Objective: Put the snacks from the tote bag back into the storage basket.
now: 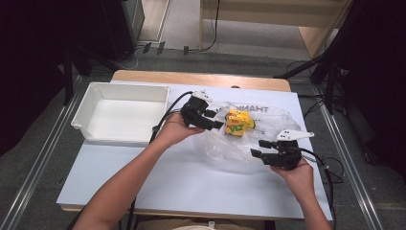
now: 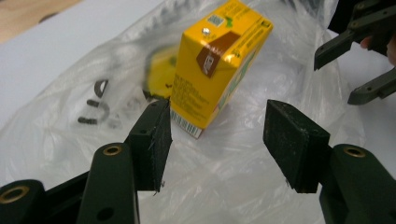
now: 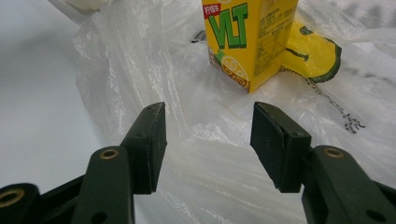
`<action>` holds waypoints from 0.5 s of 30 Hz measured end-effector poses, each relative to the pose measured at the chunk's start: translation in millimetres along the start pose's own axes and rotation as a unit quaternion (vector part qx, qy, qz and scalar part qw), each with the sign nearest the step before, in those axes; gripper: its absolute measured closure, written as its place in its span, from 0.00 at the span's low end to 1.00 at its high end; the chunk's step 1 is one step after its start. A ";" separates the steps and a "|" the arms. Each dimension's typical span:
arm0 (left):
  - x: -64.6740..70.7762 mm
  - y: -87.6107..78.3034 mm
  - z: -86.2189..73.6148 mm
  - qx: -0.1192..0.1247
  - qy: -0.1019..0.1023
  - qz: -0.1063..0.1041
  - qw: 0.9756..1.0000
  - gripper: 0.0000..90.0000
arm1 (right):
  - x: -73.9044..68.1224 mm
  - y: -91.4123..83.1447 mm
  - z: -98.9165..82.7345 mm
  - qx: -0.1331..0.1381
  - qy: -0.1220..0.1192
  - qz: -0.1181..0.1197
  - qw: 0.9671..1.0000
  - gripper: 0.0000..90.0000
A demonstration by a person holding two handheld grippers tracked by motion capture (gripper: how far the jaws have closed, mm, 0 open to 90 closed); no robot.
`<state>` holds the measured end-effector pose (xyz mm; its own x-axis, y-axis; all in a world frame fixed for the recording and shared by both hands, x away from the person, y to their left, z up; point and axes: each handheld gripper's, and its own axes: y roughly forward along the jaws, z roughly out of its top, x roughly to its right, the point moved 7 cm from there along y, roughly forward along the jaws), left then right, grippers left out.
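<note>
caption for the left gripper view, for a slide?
Open left gripper approaching a yellow drink carton standing on a crumpled clear plastic bag, right gripper open beyond.

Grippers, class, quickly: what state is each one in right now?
Left gripper: open, empty, jaws near the carton.
Right gripper: open, empty, over the bag.

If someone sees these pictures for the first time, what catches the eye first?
The bright yellow drink carton stands on a crumpled clear plastic bag in the middle of the table. Two open black claws flank it, the left claw near its side, the right claw nearer the person. An empty white bin sits at the left.
</note>
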<state>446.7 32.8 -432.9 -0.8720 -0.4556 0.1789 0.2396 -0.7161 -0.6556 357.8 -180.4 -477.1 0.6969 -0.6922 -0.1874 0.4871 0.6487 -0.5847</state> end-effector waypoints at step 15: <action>5.5 18.1 14.3 -0.030 0.028 -0.032 0.999 0.33 | -1.2 -0.8 0.0 0.003 0.006 0.005 1.000 0.52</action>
<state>452.3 9.8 -433.3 -0.9077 -0.3784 0.1817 0.1578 -0.7088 -0.6875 356.6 -180.2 -476.4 0.6958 -0.6893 -0.2017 0.4834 0.6571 -0.5784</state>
